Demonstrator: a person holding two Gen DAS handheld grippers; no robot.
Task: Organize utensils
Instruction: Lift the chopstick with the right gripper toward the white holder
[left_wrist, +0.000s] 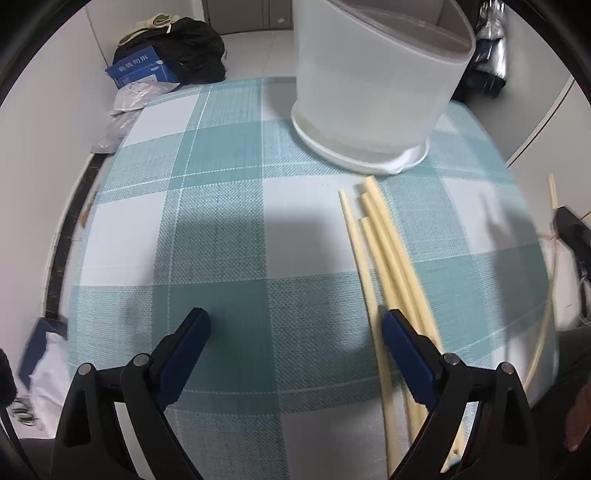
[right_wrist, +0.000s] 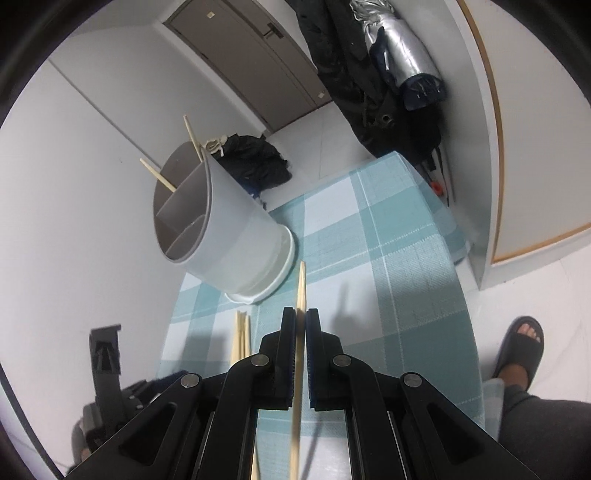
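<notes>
- Gripped tight between the pads of the right tool (right_wrist: 301, 314), a single chopstick (right_wrist: 301, 291) is held above the checked surface (right_wrist: 388, 258).
- Wide apart are the fingers of the left tool (left_wrist: 295, 325), nothing held.
- Four loose chopsticks (left_wrist: 384, 251) are seen lying beside its right finger.
- Two sticks (right_wrist: 177, 158) are already lodged in the white divided holder (right_wrist: 236, 229), standing just beyond.

Checked tablecloth (left_wrist: 221, 221); holder (left_wrist: 369, 92); chopsticks (left_wrist: 384, 251) on it
</notes>
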